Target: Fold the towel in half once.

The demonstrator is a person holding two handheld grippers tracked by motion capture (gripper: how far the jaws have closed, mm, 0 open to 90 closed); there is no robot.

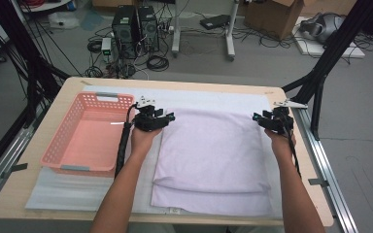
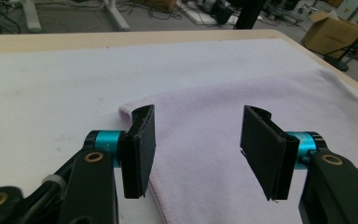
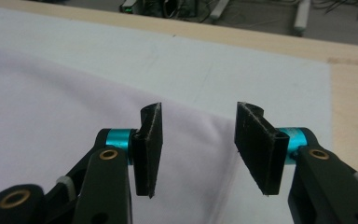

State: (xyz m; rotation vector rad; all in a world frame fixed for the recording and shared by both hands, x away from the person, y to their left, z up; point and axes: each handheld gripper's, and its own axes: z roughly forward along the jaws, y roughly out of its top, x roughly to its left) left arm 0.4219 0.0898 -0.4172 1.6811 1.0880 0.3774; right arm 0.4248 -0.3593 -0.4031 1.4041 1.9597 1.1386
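Observation:
A pale lilac folded towel (image 1: 209, 155) lies flat on the white mat (image 1: 213, 97) in the middle of the table. My left gripper (image 1: 170, 116) is at the towel's far left corner and is open; in the left gripper view its jaws (image 2: 196, 149) stand apart just above that corner of the towel (image 2: 242, 102), with nothing pinched between them. At the far right corner my right gripper (image 1: 255, 117) is open as well. In the right gripper view its jaws (image 3: 196, 149) straddle the towel's edge (image 3: 51, 102) without gripping it.
An empty pink plastic basket (image 1: 58, 141) stands on the left of the table, close to my left forearm. The wooden table edge (image 1: 291, 94) runs just beyond my right gripper. Black frame posts, computers and cables stand on the floor behind the table.

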